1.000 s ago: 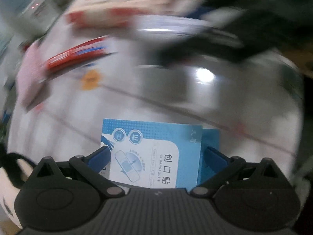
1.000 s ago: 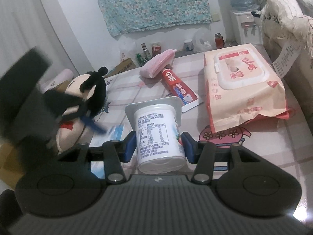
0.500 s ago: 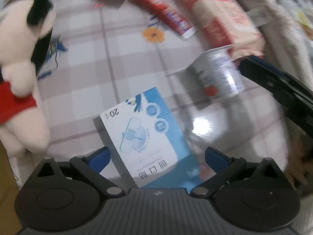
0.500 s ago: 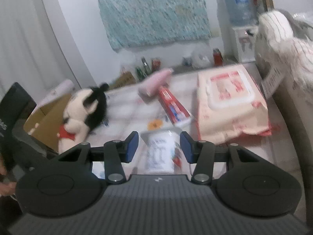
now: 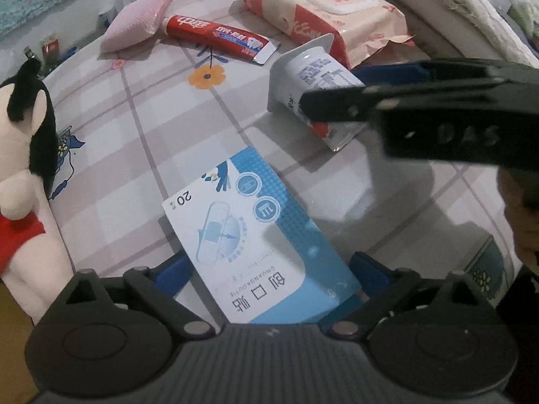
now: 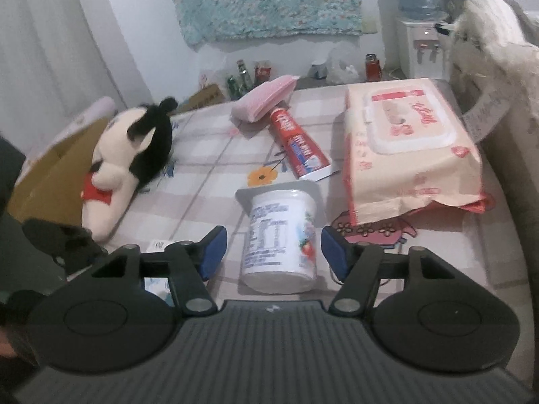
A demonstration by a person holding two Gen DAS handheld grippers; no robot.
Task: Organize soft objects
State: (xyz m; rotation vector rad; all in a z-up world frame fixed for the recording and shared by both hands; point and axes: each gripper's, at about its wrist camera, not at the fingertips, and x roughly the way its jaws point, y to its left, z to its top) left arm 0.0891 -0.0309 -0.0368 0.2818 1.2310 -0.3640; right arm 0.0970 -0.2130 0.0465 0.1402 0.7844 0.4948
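Observation:
A blue and white bandage box (image 5: 256,235) lies flat on the checked tablecloth between the open jaws of my left gripper (image 5: 269,269). A white yogurt cup (image 6: 279,239) lies on its side between the open jaws of my right gripper (image 6: 273,249); it also shows in the left wrist view (image 5: 313,77), partly behind the right gripper's finger. A plush toy (image 6: 128,161) with black hair lies at the left. A pink soft pouch (image 6: 266,101), a red toothpaste tube (image 6: 296,144) and a wet-wipes pack (image 6: 407,144) lie farther back.
A cardboard box (image 6: 50,171) stands off the table's left edge. A sofa with a cream blanket (image 6: 492,33) borders the right side. Bottles and a water dispenser (image 6: 421,37) stand by the far wall.
The left gripper swung and settled over the bandage box, which lies at an angle. The right gripper pulled back, then came down again around the yogurt cup with its jaws wider.

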